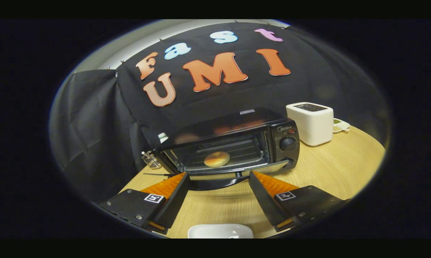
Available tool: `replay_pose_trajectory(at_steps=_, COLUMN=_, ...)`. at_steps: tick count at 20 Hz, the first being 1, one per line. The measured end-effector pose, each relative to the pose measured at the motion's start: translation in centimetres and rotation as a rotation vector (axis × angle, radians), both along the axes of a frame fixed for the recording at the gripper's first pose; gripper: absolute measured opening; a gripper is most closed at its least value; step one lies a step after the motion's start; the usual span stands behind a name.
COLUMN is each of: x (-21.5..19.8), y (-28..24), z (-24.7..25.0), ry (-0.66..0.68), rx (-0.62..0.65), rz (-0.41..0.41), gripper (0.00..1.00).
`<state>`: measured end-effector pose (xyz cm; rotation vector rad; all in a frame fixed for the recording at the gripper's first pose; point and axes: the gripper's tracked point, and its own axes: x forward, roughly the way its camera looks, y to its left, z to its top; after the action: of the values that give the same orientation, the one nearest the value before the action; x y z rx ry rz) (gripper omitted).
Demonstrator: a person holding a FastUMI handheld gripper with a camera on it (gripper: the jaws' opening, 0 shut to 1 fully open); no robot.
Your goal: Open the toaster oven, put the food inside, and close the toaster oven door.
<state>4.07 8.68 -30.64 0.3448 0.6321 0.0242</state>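
1. We hold the gripper (219,186) spread wide with nothing between its fingers, which point at the toaster oven (229,143) from just in front of it.
2. The toaster oven sits toward the back of the wooden table (330,168), close to the black cloth wall. Its door (219,179) hangs open, dropped forward and down, with its front edge and handle just ahead of the fingertips.
3. The bun (216,159) already lies inside on the wire rack (233,154), near the middle of the cavity. By our reading, only the closing of the door is left.
4. We judge the door stiff and hinged at the bottom, light enough to swing up with a push. The handle along its front edge looks like the place to catch it, from below.
5. The glass panel and glossy shell look slippery, so we would push on the handle rather than the glass. The oven itself may slide back if shoved hard.
6. The bun looks soft and light, easily dented; it needs no more handling.
7. A white toaster (310,123) stands to the right of the oven, with a small dish (340,125) behind it. A white plate (221,231) lies at the near edge of the table, below the fingers. A small glass object (150,159) sits by the oven's left rear corner.
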Motion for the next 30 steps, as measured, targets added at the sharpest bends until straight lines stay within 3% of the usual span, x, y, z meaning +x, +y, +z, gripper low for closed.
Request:
replay_pose_trajectory(at_steps=6, x=4.9, y=-0.4, z=0.4, ry=-0.103, rx=-0.005, rz=-0.066, gripper=0.97)
replay_pose_trajectory(at_steps=13, x=7.2, y=-0.7, z=0.3, ry=-0.141, rx=-0.001, rz=-0.088, gripper=0.96)
replay_pose_trajectory(at_steps=19, x=3.9, y=-0.6, z=7.1, ry=-0.284, rx=-0.019, rz=-0.046, gripper=0.96)
replay_pose_trajectory(at_steps=25, x=-0.9, y=-0.9, z=14.9, ry=-0.426, rx=-0.227, rz=0.071, gripper=0.96)
replay_pose_trajectory(at_steps=30, x=-3.8, y=-0.6, z=21.2, ry=-0.558, rx=-0.299, rz=0.116, gripper=0.95)
